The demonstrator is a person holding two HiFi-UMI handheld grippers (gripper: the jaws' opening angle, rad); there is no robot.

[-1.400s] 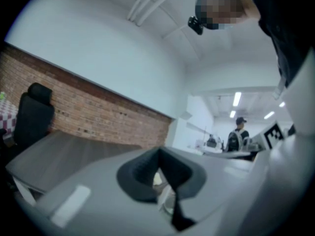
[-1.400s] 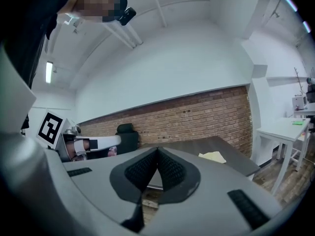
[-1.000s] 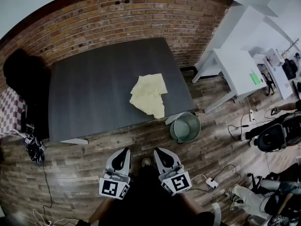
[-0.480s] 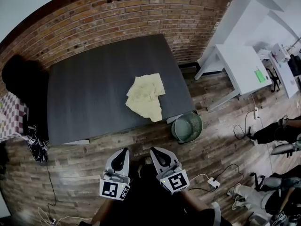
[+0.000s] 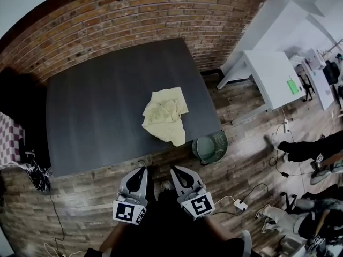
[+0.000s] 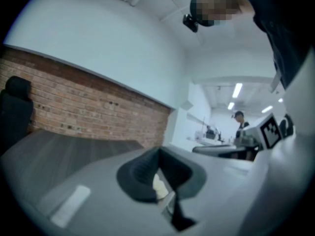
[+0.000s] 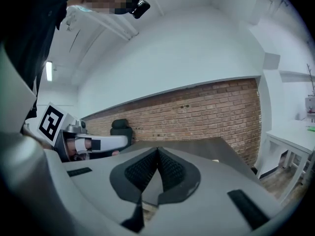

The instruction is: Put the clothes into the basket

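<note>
Approach step — nothing grasped yet. Yellow clothes (image 5: 165, 114) crumpled on bench (image 5: 96, 116) near front edge; basket (image 5: 210, 146) on floor beside bench corner. Left tool (image 5: 140, 173) and right tool (image 5: 178, 173) pinched closed, empty — next: open, reach clothes.

We read this as a research lab or workshop room, not a home.

- **Walls and floor:** a bare brick wall (image 5: 134, 20) on one side, plain white walls beyond. The wood-plank floor (image 5: 96, 197) is strewn with cables (image 5: 252, 191) and a white power strip (image 5: 240, 205).
- **Furniture:** one dark work table (image 5: 86, 127), white benches (image 5: 268, 76) with gear on them to the right, and a black office chair (image 7: 119, 128).
- **Lighting:** ceiling strip lights (image 6: 237, 90).
- **Test-rig kit:** the left gripper (image 5: 143, 169) and right gripper (image 5: 174, 169) each carry a square-marker cube.
</note>
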